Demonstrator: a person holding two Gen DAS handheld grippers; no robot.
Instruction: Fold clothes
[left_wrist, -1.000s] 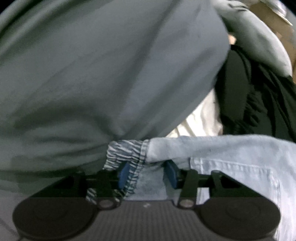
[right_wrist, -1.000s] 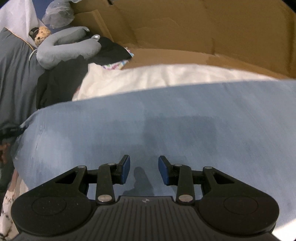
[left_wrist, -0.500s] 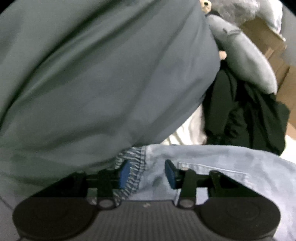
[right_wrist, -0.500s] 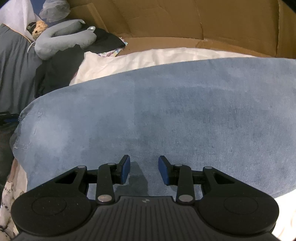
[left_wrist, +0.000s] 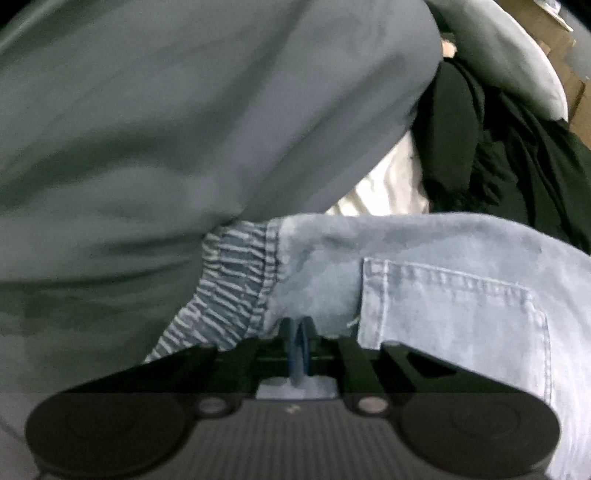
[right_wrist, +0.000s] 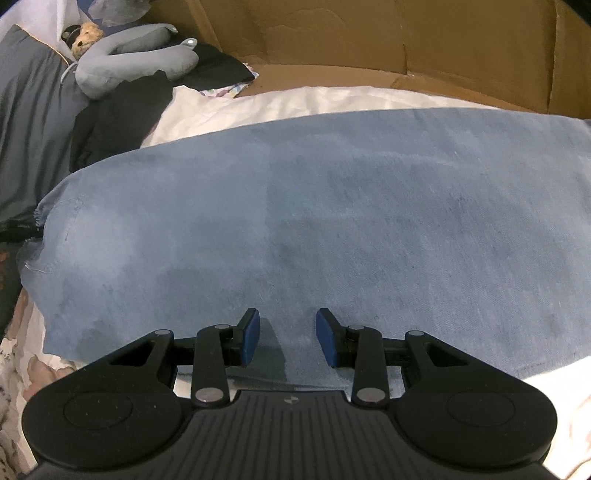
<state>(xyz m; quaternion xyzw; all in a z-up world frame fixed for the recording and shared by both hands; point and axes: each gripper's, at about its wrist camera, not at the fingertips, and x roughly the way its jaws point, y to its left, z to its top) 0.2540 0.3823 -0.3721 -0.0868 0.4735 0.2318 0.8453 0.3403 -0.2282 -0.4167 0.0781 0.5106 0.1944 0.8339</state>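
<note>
Item 1: left hand-held gripper (left_wrist: 298, 325). Jaws drawn together, blue pads nearly meeting, pinching a fold of the light denim garment (left_wrist: 443, 288) just beside its gathered, striped-looking elastic waistband (left_wrist: 229, 291). A stitched patch pocket (left_wrist: 454, 314) lies to the right of the grip.

Item 2: right hand-held gripper (right_wrist: 287, 336). Jaws parted, pads apart with nothing pinched between them; it hangs low over the denim garment (right_wrist: 332, 221), which is spread flat and wide across white bedding (right_wrist: 295, 103).

Item 3: grey fabric (left_wrist: 184, 129), large, filling the upper left of the left wrist view and overlapping the waistband.

Item 4: black clothing (left_wrist: 498, 155), heaped beyond the denim, near the grey fabric.

Item 5: grey neck pillow (right_wrist: 133, 62), resting on the black clothing, with a small plush toy (right_wrist: 85, 35) at its far end.

Item 6: cardboard box (right_wrist: 406, 40), brown, walls standing behind the bedding.

Markings: no brand, label or legible writing on any item; the pocket stitching is plain.
</note>
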